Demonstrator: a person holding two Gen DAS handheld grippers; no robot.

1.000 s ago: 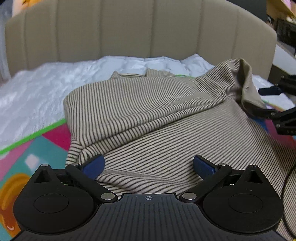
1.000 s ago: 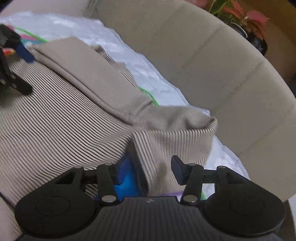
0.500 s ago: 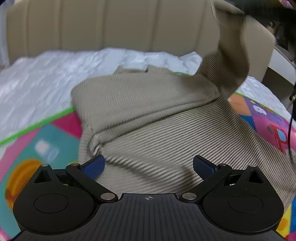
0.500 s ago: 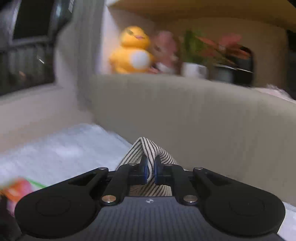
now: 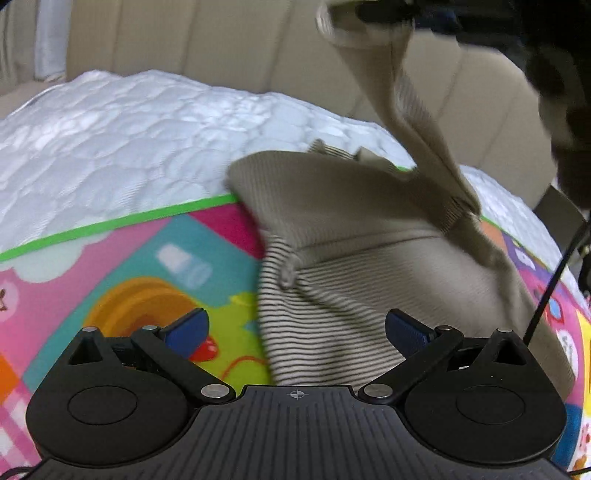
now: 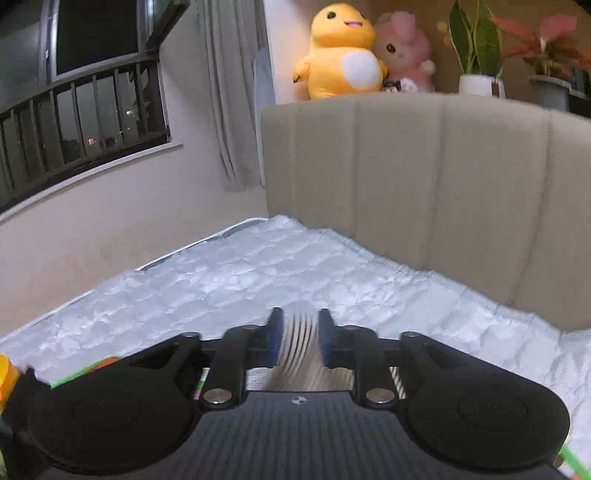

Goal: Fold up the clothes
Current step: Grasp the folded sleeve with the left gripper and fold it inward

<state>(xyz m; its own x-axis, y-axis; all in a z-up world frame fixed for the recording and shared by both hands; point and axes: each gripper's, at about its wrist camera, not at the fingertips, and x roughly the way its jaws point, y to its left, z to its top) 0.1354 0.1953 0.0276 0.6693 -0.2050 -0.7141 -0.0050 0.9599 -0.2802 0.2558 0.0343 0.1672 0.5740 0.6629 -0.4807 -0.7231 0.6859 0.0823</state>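
A beige striped sweater (image 5: 351, 236) lies on the colourful play mat (image 5: 122, 280) on the bed. My left gripper (image 5: 295, 328) is open and empty, just above the sweater's near left edge. My right gripper (image 6: 300, 332) is shut on a striped fold of the sweater (image 6: 300, 354), its jaws slightly apart around the cloth. In the left wrist view it shows at the top right (image 5: 388, 11), holding one sleeve (image 5: 417, 122) up high above the sweater's body.
A white quilted mattress cover (image 6: 258, 280) spans the bed behind the mat. A beige padded headboard (image 6: 424, 173) stands at the back, with plush toys (image 6: 340, 51) and potted plants (image 6: 476, 48) on top. A window with railing (image 6: 74, 110) is at left. A black cable (image 5: 554, 280) hangs at right.
My right gripper closed on the sleeve and lifted it high, swinging toward the headboard. The left gripper drew back and left, staying open; more play mat now shows.
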